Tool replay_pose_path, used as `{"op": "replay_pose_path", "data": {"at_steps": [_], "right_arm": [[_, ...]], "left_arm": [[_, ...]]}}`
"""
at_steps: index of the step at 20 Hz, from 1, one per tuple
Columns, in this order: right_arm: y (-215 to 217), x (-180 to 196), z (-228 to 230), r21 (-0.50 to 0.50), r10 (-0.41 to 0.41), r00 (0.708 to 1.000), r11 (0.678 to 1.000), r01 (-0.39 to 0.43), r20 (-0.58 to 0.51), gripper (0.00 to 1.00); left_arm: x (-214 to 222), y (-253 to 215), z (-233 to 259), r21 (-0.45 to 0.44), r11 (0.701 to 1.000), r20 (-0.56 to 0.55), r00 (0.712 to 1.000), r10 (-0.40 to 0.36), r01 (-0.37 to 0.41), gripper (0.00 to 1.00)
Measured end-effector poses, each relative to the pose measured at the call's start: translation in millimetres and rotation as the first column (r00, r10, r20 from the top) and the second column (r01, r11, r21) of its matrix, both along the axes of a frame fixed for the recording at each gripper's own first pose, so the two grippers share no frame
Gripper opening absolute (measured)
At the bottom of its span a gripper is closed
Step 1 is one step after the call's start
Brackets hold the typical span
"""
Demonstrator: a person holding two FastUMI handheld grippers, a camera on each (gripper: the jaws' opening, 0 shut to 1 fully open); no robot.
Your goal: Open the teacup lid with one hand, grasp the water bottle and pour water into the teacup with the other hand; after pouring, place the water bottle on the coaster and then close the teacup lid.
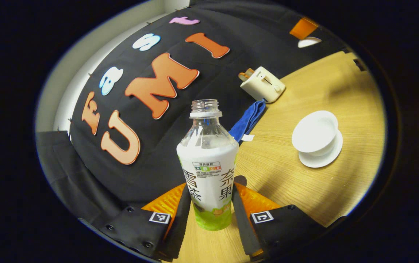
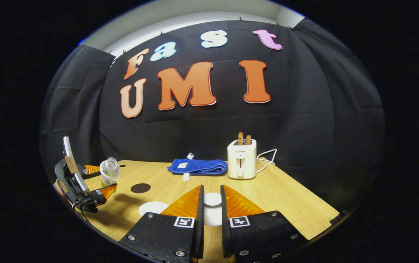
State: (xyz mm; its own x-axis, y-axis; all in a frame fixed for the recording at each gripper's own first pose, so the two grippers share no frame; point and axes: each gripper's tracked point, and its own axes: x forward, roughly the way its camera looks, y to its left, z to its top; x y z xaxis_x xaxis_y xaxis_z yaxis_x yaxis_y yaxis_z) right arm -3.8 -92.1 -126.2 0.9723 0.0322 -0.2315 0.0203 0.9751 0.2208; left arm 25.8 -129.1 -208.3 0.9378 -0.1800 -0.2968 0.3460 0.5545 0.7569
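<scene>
Gripped between my left gripper fingers: the water bottle. Right gripper clamps the lid, teacup far right.

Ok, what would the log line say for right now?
left gripper: shut on water bottle | right gripper: shut on lid | teacup: open | coaster: bare | pouring: not started
</scene>
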Motion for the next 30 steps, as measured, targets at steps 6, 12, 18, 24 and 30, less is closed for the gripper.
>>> {"op": "replay_pose_path", "data": {"at_steps": [6, 12, 18, 24, 30], "right_arm": [[-28, -4, -7, 0.0, -0.055, 0.998, 0.998, 0.055, -0.005, 0.2], [-42, -11, -11, 0.002, -0.079, 0.997, 0.997, 0.079, -0.012, 0.2], [-53, -17, -14, 0.006, -0.096, 0.995, 0.995, 0.096, -0.018, 0.2], [-54, -19, -18, 0.012, -0.087, 0.996, 0.996, 0.087, -0.022, 0.2], [-49, -21, -22, 0.004, -0.068, 0.997, 0.998, 0.068, -0.026, 0.2]], "left_arm": [[-5, -14, -20, 0.181, 0.977, -0.039, 0.994, -0.102, 0.108, 0.66], [-11, -22, -23, 0.333, 0.927, -0.049, 0.985, -0.168, 0.175, 0.63], [-6, -31, -23, 0.505, 0.827, -0.061, 0.966, -0.253, 0.248, 0.66], [4, -30, -13, 0.636, 0.726, -0.053, 0.953, -0.297, 0.261, 0.63], [12, -30, -6, 0.727, 0.637, -0.046, 0.943, -0.329, 0.257, 0.66]]}}
